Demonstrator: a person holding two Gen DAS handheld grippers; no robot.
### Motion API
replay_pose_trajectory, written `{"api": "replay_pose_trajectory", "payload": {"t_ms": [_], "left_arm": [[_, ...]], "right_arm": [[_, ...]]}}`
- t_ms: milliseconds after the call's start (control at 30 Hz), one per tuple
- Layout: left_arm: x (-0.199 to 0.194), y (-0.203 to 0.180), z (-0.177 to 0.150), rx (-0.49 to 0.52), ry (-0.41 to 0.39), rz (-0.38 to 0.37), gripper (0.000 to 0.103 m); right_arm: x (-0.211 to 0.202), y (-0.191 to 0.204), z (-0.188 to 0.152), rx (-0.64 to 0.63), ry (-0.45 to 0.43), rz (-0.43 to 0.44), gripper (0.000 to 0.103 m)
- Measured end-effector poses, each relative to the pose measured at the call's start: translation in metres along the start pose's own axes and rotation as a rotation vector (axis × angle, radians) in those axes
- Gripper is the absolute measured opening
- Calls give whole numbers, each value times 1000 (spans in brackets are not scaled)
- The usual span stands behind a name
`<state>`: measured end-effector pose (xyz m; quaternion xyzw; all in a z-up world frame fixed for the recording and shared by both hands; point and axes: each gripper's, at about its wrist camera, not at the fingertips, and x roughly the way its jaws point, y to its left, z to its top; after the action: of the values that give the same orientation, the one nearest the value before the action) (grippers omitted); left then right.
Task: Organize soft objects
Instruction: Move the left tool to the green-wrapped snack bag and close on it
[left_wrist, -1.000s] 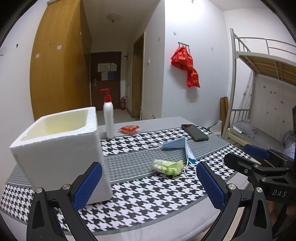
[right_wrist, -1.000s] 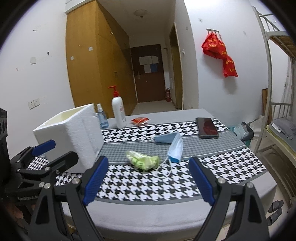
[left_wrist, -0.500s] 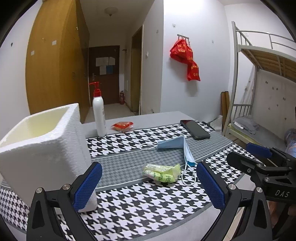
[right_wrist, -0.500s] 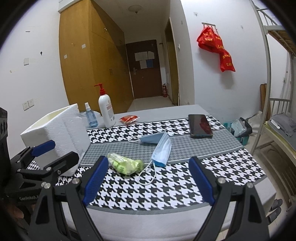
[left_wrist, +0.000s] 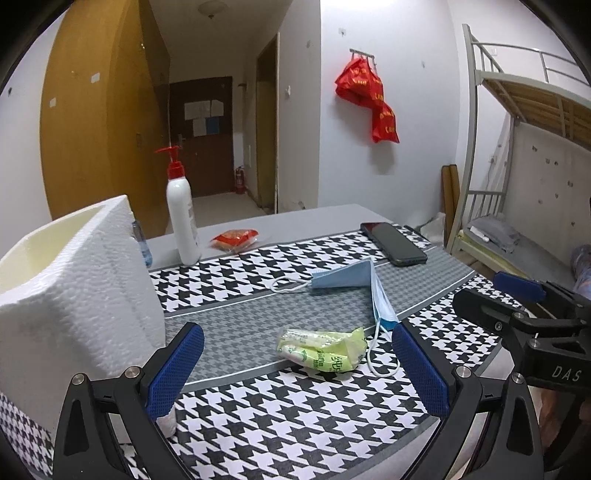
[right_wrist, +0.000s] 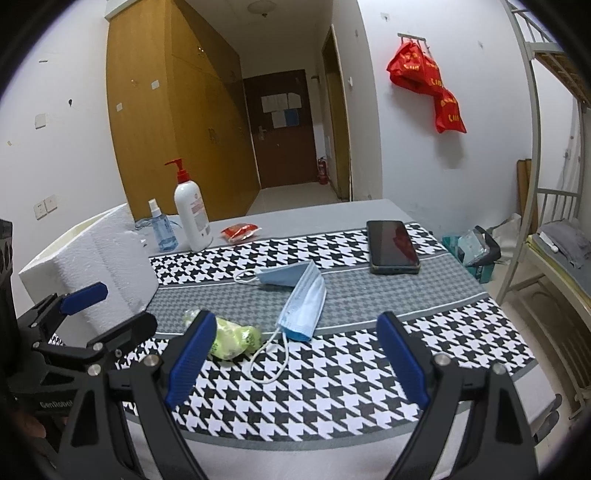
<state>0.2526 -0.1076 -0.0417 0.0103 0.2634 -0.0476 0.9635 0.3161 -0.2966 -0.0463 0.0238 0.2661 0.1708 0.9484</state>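
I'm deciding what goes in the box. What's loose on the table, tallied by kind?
Bottles: 2 (pump bottle, spray bottle)
Soft packets: 2 (green packet, red packet)
Face mask: 1
Phone: 1
Foam box: 1
Total: 7

1. Left wrist view — low over the table's (left_wrist: 258, 229) near edge, facing the hallway door (left_wrist: 207, 133).
2. Right wrist view — alongside, same heading; both share the face mask (left_wrist: 354, 284) (right_wrist: 299, 295).
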Motion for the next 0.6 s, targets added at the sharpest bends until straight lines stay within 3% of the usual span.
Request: {"api": "replay_pose_trajectory", "payload": {"t_ms": [600], "left_arm": [[49,2,0,19,107,-4,102]], "right_arm": [[45,-13,8,-15,69,-36,91]]}}
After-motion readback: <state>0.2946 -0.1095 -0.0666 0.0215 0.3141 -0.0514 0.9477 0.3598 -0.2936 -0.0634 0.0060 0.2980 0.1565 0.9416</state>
